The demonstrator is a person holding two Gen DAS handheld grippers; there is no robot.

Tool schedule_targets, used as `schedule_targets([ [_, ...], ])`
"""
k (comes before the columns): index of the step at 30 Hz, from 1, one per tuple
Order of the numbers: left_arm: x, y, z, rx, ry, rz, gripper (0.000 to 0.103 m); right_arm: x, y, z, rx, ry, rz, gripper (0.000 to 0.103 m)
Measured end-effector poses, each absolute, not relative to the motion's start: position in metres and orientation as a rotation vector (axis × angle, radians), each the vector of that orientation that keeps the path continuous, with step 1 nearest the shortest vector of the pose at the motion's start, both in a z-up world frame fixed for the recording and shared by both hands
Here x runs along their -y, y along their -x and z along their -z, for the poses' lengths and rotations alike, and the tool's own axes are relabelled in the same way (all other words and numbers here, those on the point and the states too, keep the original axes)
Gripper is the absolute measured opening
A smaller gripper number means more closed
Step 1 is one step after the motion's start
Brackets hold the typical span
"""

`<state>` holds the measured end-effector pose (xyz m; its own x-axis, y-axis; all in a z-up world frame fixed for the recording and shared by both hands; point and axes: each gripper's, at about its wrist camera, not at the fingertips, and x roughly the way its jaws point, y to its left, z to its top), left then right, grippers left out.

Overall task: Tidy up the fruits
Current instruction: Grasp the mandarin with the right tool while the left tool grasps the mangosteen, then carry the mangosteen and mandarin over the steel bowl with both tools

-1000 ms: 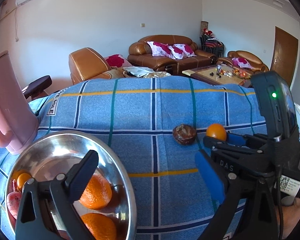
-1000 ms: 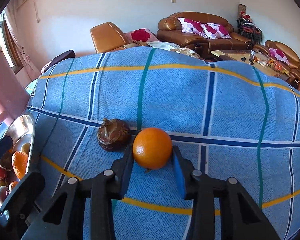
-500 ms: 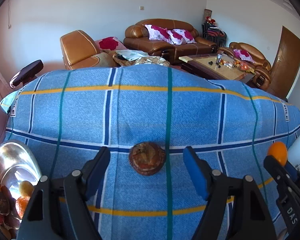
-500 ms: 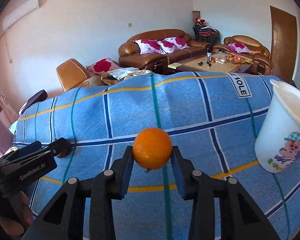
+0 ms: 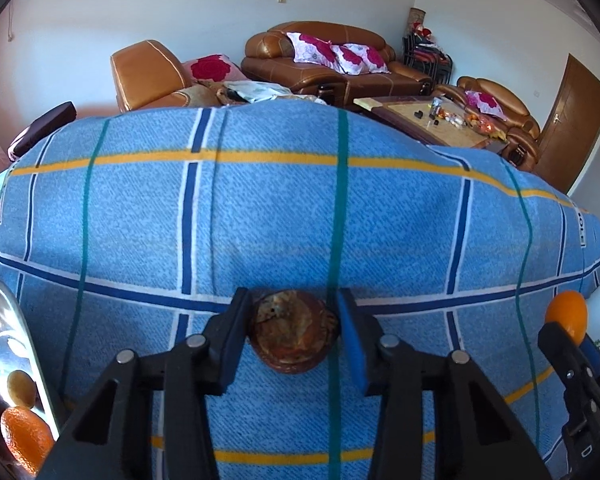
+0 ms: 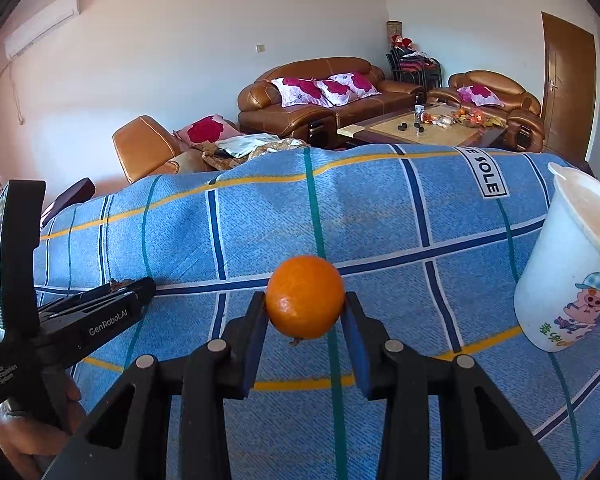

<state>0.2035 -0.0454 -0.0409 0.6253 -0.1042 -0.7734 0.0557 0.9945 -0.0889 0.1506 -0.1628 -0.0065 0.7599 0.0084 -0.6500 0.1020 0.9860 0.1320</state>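
the left claw (image 5: 294, 322) is closing around the brown fruit (image 5: 294, 332), pads now at its sides where half a second ago they stood wide apart. the right claw (image 6: 305, 314) still grips the orange (image 6: 305, 297), now lifted off the counter (image 5: 260, 220) and swung toward the white cup (image 6: 572, 280) at 3 o'clock. so 2 fruits are in hand, likely ready for sorting. the brown fruit looks round, rough and mottled; the orange smooth and dimpled. the steel bowl (image 5: 4, 320) at 8 o'clock is shiny, the blue plaid cloth coarsely woven.
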Motion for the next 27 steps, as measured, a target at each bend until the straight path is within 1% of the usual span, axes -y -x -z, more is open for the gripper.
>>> schedule_targets([
  [4, 0.045, -0.193, 0.032, -0.832, 0.093, 0.144, 0.045, 0.16, -0.143, 0.0, -0.648, -0.116, 0.125, 0.04],
  [8, 0.059, -0.171, 0.02, -0.759, 0.037, 0.174, 0.045, 0.16, -0.139, -0.006, -0.597, -0.077, 0.175, 0.04],
  [14, 0.073, -0.134, 0.016, -0.736, -0.023, 0.2, 0.045, 0.16, -0.137, -0.011, -0.572, -0.047, 0.188, 0.04],
  [20, 0.07, -0.102, 0.014, -0.719, -0.039, 0.201, 0.045, 0.157, -0.119, -0.016, -0.527, -0.007, 0.209, 0.04],
  [27, 0.072, -0.074, 0.008, -0.678, -0.09, 0.202, 0.045, 0.168, -0.085, -0.016, -0.529, -0.061, 0.245, 0.04],
])
